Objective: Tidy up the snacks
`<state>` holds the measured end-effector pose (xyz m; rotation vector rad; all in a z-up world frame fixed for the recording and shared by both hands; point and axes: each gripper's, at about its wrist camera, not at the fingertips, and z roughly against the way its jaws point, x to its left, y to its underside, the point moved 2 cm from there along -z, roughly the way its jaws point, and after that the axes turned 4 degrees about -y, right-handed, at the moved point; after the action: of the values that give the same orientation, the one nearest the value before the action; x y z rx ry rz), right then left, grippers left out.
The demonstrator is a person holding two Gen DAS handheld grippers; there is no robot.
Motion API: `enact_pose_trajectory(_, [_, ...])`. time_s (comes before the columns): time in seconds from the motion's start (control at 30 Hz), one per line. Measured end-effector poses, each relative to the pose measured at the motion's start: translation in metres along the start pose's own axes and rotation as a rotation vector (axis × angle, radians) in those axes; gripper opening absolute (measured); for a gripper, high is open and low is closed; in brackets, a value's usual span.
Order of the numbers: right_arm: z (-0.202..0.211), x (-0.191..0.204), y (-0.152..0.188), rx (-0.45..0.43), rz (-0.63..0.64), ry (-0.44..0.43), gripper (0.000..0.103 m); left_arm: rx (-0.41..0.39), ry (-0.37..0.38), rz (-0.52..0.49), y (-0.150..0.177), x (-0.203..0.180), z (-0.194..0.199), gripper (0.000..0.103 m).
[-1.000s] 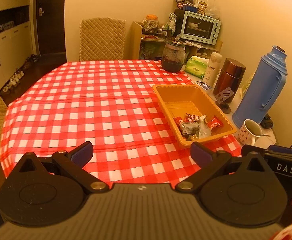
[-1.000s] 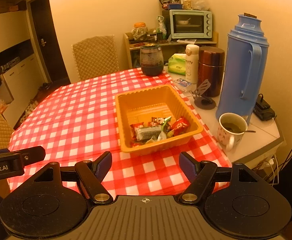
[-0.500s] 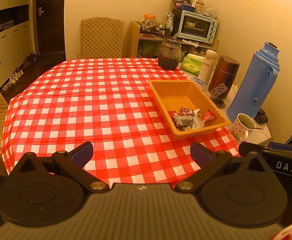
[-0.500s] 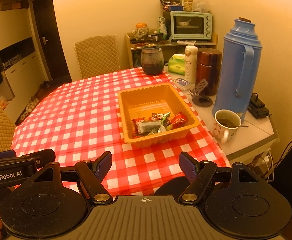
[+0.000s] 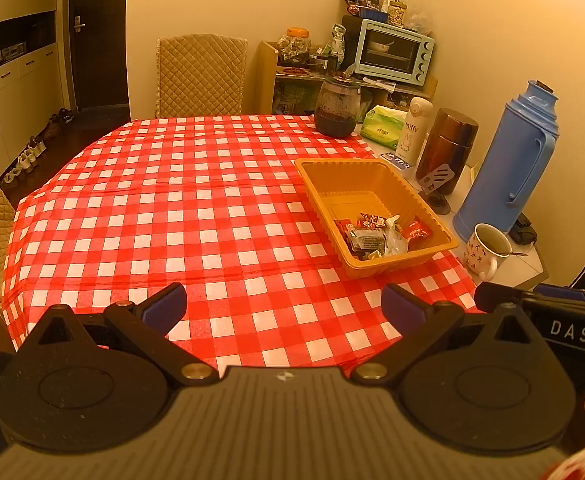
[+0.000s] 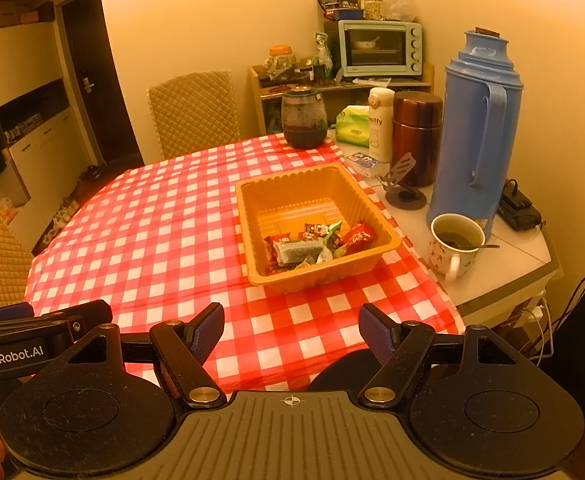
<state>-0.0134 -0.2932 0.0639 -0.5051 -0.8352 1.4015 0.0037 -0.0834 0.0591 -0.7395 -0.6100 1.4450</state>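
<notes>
An orange plastic tray [image 5: 332,168] [image 6: 252,196] sits on the red-and-white checked tablecloth near the table's right edge. Several wrapped snacks [image 5: 376,234] [image 6: 316,240] lie heaped in its near end. My left gripper [image 5: 284,308] hangs open above the table's near edge, well short of the tray, with nothing between its blue pads. My right gripper [image 6: 292,330] is also open and empty, over the near edge just in front of the tray. Each gripper's body shows at the other view's side.
Right of the tray stand a blue thermos [image 6: 476,128], a brown flask [image 6: 416,136], a white bottle [image 6: 380,124], a mug of tea with a spoon [image 6: 454,248] and a dark glass jar [image 6: 304,120]. Quilted chairs [image 5: 200,76] stand at the far and left sides.
Both views have drawn back from the table: the tray and snacks look smaller and farther off than a second ago. Both grippers stay open and empty.
</notes>
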Motion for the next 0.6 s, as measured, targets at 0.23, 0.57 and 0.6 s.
enact_pose_trajectory(0.23, [-0.0008, 0.0005, 0.0003, -0.001, -0.001, 0.000, 0.074, 0.001, 0.001, 0.001, 0.0004, -0.0006, -0.0003, 0.103])
enact_pose_trajectory(0.57, [-0.0019, 0.0016, 0.0006, -0.005, -0.006, 0.000, 0.074, 0.001, 0.001, 0.000, 0.0004, -0.0015, -0.0007, 0.103])
enact_pose_trajectory(0.6, [-0.0021, 0.0019, 0.0006, -0.004, -0.006, -0.001, 0.074, 0.001, 0.001, 0.000, 0.0004, -0.0015, -0.0007, 0.103])
